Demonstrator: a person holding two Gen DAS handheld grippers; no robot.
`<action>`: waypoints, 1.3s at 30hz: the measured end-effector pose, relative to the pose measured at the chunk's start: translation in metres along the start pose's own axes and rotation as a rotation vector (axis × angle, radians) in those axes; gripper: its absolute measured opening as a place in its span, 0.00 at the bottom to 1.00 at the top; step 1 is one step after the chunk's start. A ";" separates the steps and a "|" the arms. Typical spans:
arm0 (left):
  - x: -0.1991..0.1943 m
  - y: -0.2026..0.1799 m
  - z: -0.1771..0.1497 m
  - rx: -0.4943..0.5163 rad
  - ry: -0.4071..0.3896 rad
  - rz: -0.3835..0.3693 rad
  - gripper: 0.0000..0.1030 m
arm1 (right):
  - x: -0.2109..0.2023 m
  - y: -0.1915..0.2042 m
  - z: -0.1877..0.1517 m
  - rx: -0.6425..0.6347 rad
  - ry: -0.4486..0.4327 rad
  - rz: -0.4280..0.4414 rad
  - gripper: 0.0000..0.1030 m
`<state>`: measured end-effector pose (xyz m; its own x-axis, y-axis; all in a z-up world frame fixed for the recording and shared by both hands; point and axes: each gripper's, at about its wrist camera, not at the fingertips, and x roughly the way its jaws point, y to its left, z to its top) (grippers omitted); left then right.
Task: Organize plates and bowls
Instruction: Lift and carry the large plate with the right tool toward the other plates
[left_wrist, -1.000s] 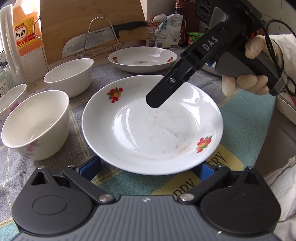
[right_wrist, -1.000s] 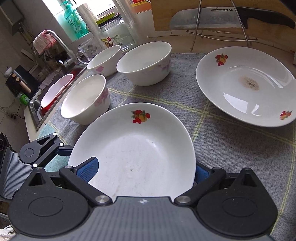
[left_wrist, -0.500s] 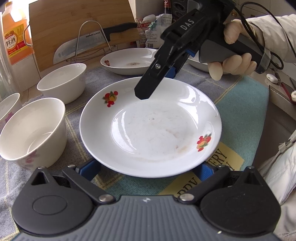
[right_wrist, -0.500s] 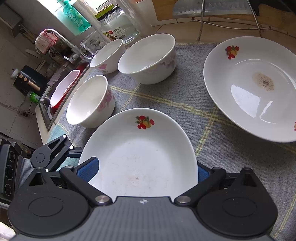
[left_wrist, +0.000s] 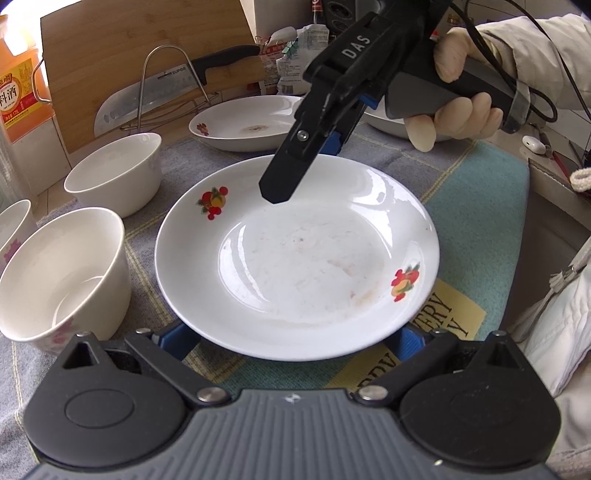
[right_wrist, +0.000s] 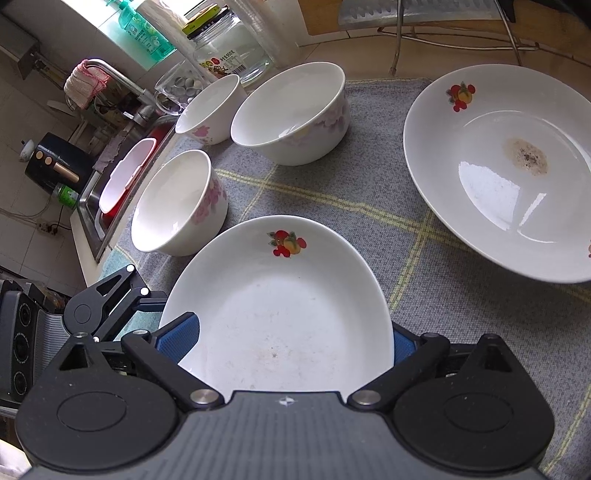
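Observation:
A white plate with fruit decals (left_wrist: 295, 258) lies on the mat, held between both grippers; it also shows in the right wrist view (right_wrist: 284, 310). My left gripper (left_wrist: 291, 338) has its blue pads either side of the plate's near rim. My right gripper (right_wrist: 291, 343) has its pads either side of the far rim, its black body (left_wrist: 332, 92) above the plate. A second decal plate (right_wrist: 509, 166) with a brown stain lies beyond. Three white bowls (right_wrist: 291, 114) (right_wrist: 181, 206) (right_wrist: 210, 110) stand to the left.
A grey and teal mat (right_wrist: 443, 295) covers the counter. A cleaver on a wire rack (left_wrist: 155, 99) and a cutting board (left_wrist: 129, 44) stand at the back. A glass jar (right_wrist: 232, 51) and the sink (right_wrist: 122, 181) lie left of the bowls.
The right gripper has shifted a little over the plate. The plate has slid slightly right in the left wrist view and looks a bit raised.

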<state>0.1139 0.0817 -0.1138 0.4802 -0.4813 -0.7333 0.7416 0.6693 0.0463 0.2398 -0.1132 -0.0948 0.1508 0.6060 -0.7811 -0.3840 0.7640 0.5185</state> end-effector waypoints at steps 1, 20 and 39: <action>0.000 0.000 0.000 0.000 0.002 0.000 0.99 | 0.000 0.000 0.000 -0.001 0.000 -0.001 1.00; -0.005 -0.007 0.019 0.033 -0.001 -0.004 0.98 | -0.018 0.002 -0.008 0.000 -0.042 -0.013 1.00; 0.021 -0.035 0.080 0.165 -0.035 -0.140 0.98 | -0.093 -0.032 -0.044 0.111 -0.216 -0.106 1.00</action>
<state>0.1358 0.0031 -0.0768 0.3808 -0.5842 -0.7167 0.8674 0.4943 0.0580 0.1979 -0.2032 -0.0540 0.3802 0.5453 -0.7470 -0.2548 0.8382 0.4822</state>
